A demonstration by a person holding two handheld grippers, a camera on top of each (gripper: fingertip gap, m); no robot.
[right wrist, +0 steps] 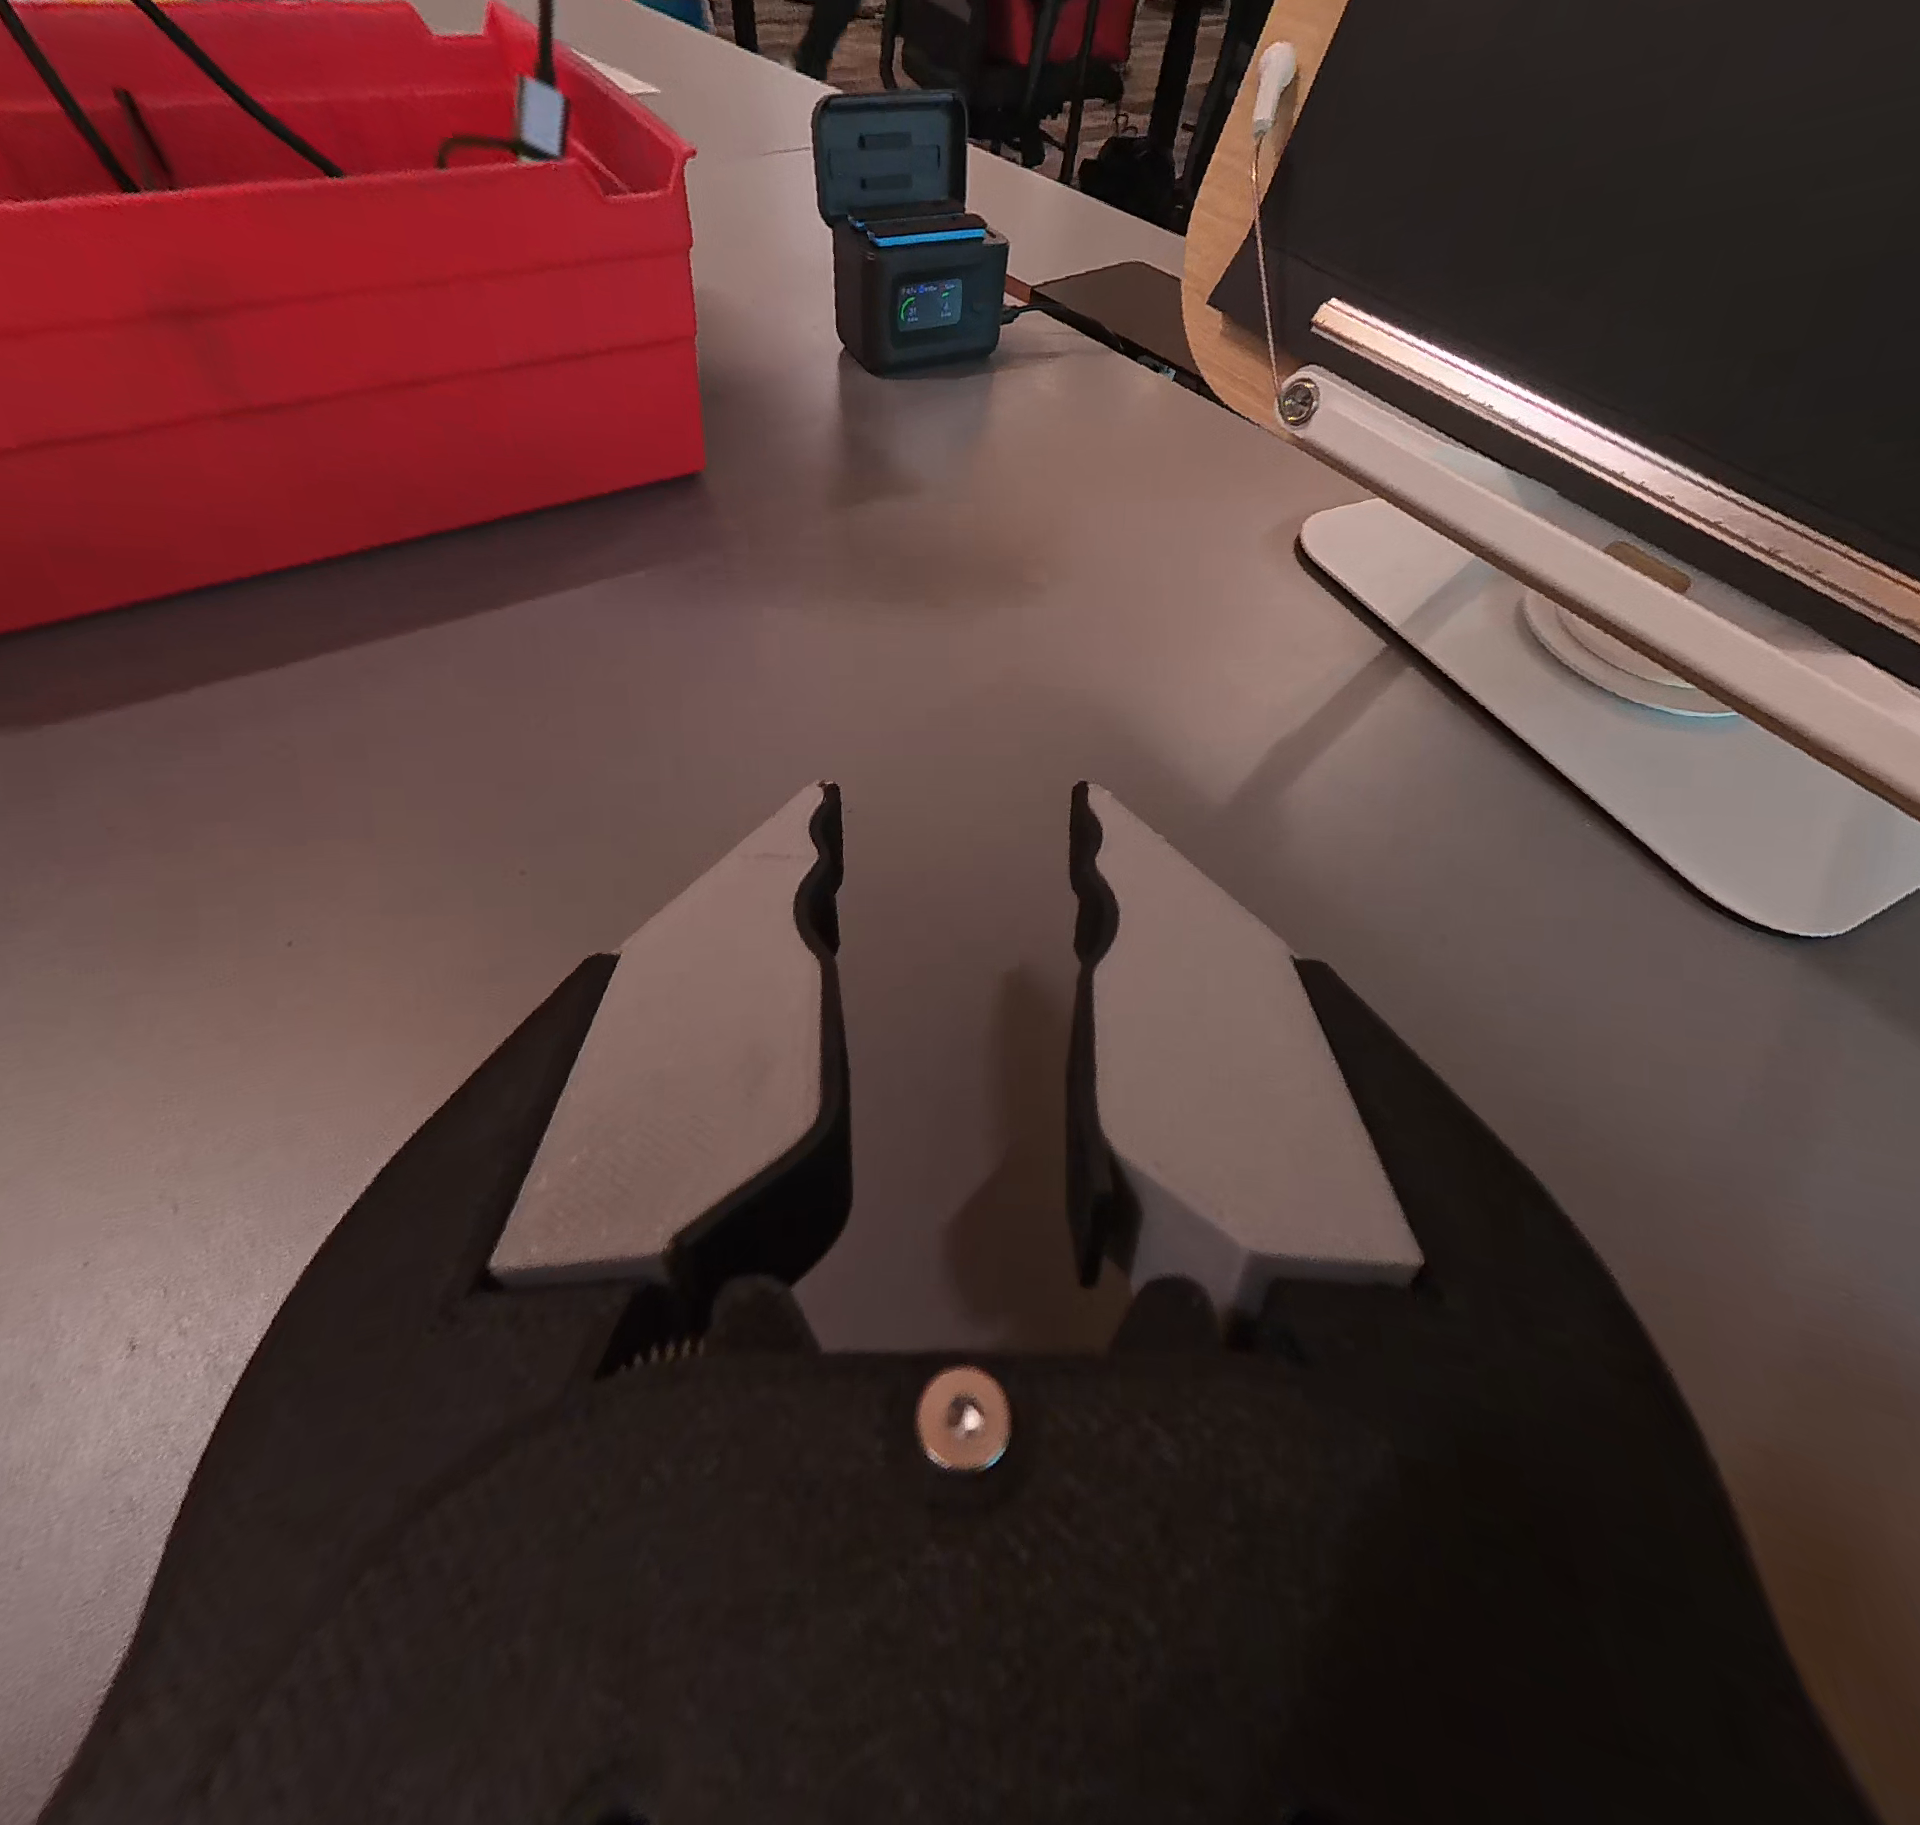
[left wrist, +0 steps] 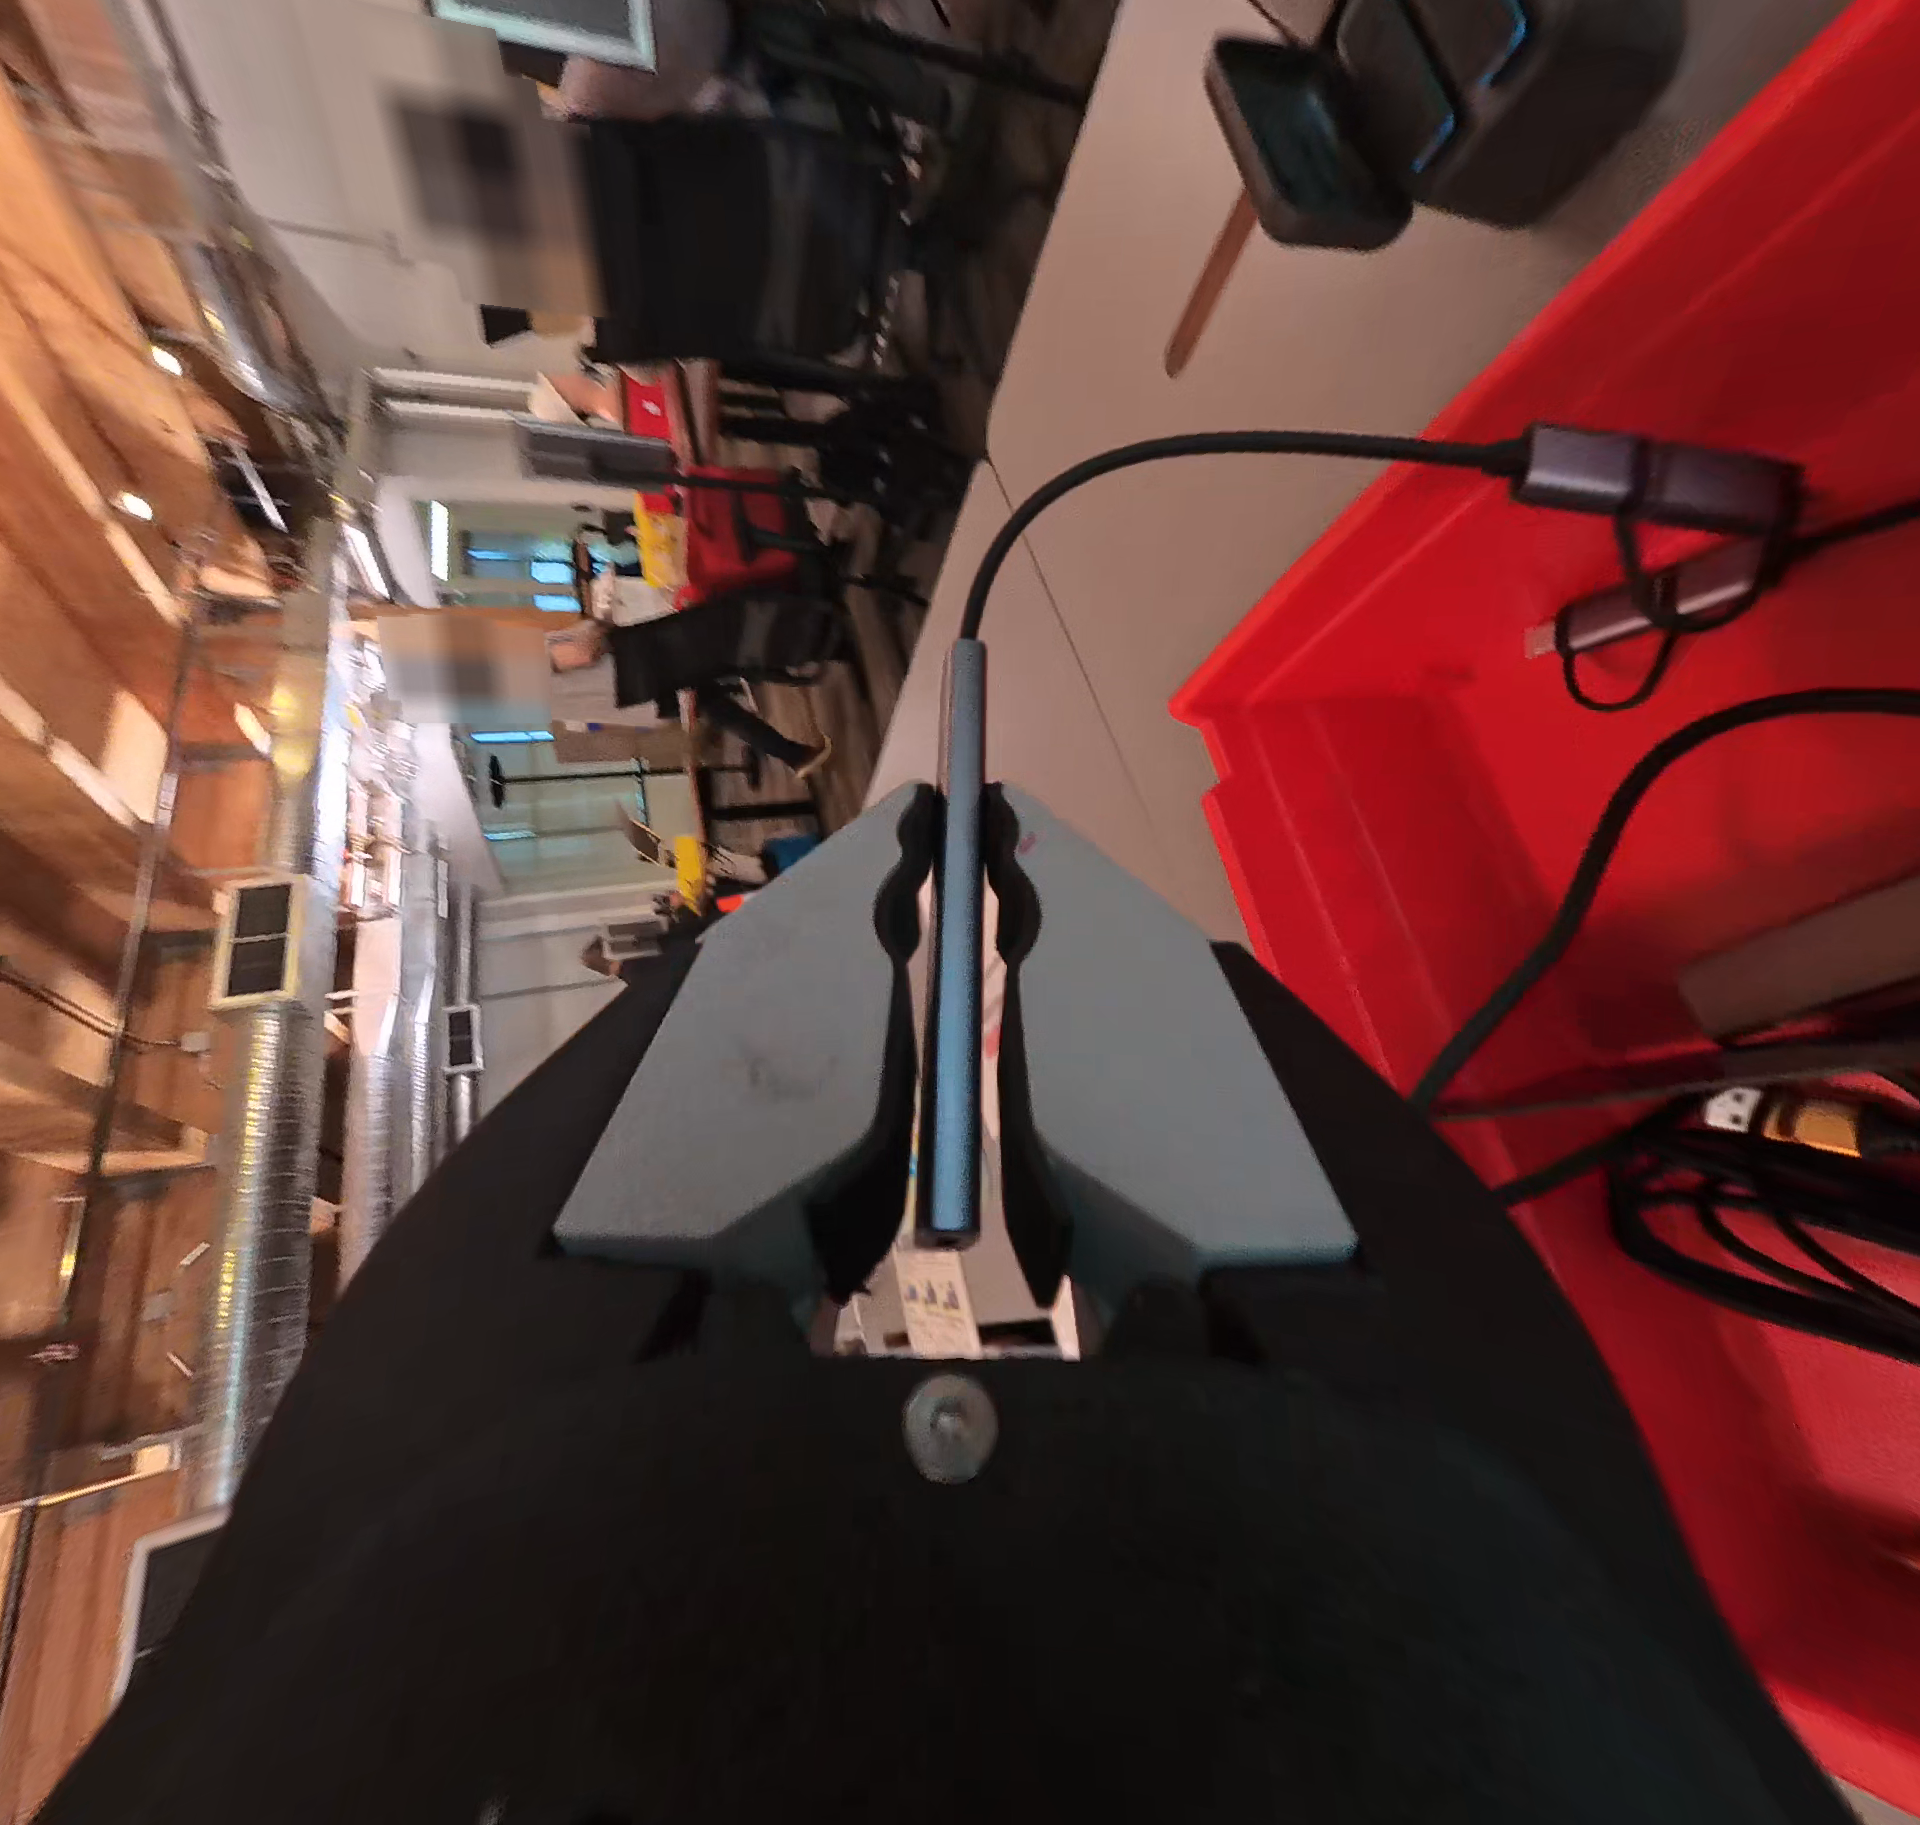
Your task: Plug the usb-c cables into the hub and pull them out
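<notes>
There are two hand-held grippers here, one in each of the person's hands. The left hand-held gripper [left wrist: 958,809] is clenched on one thin gray hub [left wrist: 956,944], which sits edge-on right between its two fingers and sticks out a little past the tips. The hub is lifted up off the table, and this view is tipped sideways. One black cable [left wrist: 1195,456] curves out from the far end of the hub and goes over to a gray plug [left wrist: 1652,482] hanging above the one red bin [left wrist: 1558,632]. A second gray plug [left wrist: 1652,601] dangles just under it on a short loop. More black cables [left wrist: 1714,1225] lie in a loose heap inside the bin; I cannot count them. The right hand-held gripper [right wrist: 956,809] is spread apart with nothing in it, low over the gray table [right wrist: 935,580]. Far ahead of it stands one small dark box [right wrist: 914,289] with its lid up and a lit little screen. One monitor [right wrist: 1610,165] stands on a white base at the right.
</notes>
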